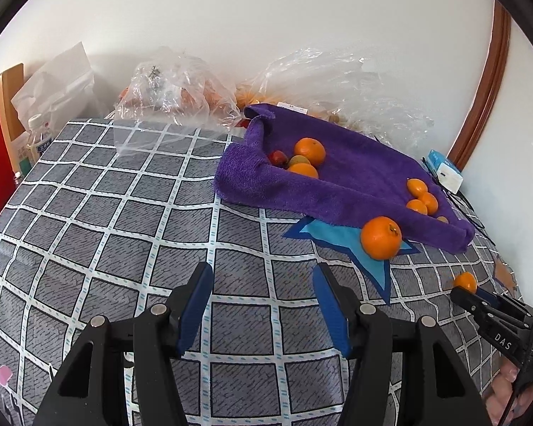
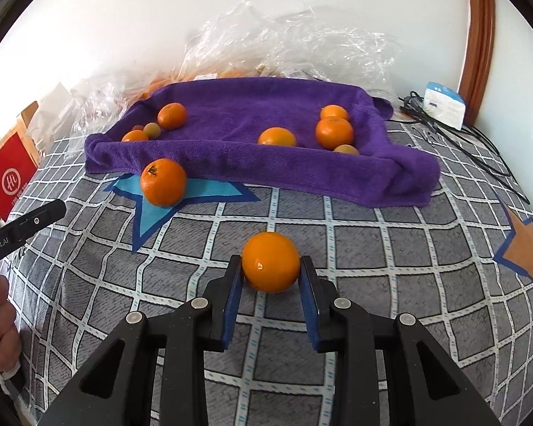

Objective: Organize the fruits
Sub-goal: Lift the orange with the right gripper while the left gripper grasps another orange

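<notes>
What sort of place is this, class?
Probably a bedroom at home: a checked bedsheet with stars covers a soft surface, plastic bags sit against the wall, and a wooden door frame stands nearby.

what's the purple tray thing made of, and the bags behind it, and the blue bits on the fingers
Purple tray: looks like soft terry or microfibre cloth, matte and fuzzy, its rim rolled and slumped; any stiff form beneath is hidden.
Bags: thin clear plastic film, glossy, crinkled, see-through.
Blue pads on the fingers: probably rubber or soft plastic, smooth and matte; I can't tell which.
</notes>
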Motion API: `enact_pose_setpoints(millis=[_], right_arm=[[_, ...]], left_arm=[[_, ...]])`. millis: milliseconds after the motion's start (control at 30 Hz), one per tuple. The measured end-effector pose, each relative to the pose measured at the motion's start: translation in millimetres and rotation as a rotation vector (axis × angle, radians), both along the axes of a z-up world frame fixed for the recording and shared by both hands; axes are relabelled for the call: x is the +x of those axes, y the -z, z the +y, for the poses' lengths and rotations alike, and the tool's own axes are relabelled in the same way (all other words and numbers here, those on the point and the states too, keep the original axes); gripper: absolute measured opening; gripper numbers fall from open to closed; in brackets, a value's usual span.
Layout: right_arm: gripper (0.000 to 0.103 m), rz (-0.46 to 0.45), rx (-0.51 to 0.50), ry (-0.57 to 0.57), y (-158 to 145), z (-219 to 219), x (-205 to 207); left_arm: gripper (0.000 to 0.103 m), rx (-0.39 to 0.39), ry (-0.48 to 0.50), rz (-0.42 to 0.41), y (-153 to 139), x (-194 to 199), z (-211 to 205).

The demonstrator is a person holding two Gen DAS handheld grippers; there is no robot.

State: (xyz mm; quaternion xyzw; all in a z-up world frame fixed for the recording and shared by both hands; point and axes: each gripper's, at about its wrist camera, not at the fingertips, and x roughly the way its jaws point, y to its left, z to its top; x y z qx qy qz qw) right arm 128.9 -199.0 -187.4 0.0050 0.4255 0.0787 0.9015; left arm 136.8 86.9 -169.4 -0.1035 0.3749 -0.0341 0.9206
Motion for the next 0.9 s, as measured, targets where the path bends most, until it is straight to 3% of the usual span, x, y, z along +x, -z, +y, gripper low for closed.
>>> enact_pose_setpoints(millis=[400,633,800,900], right_arm=[[0.031,-0.031,-0.014,0.062,-14,-43,-8],[0.031,-0.037,-0.079,0.091,-12,-66,-7],[0.031,-0.032,-0.085,0.109,-10,-83,-4],[0.031,-0.017,-0.082,0.122,-6,-88,-4]], left_arm=[[0.058,-0.029,0.112,0.023,-21,18,-58],[0.059,-0.041,0.131,0.095,-8,50,-94],[0.059,0.014,0.12,0.101,3,63,-111],[0.059,0.0,0.111,0.131,11,72,-112]])
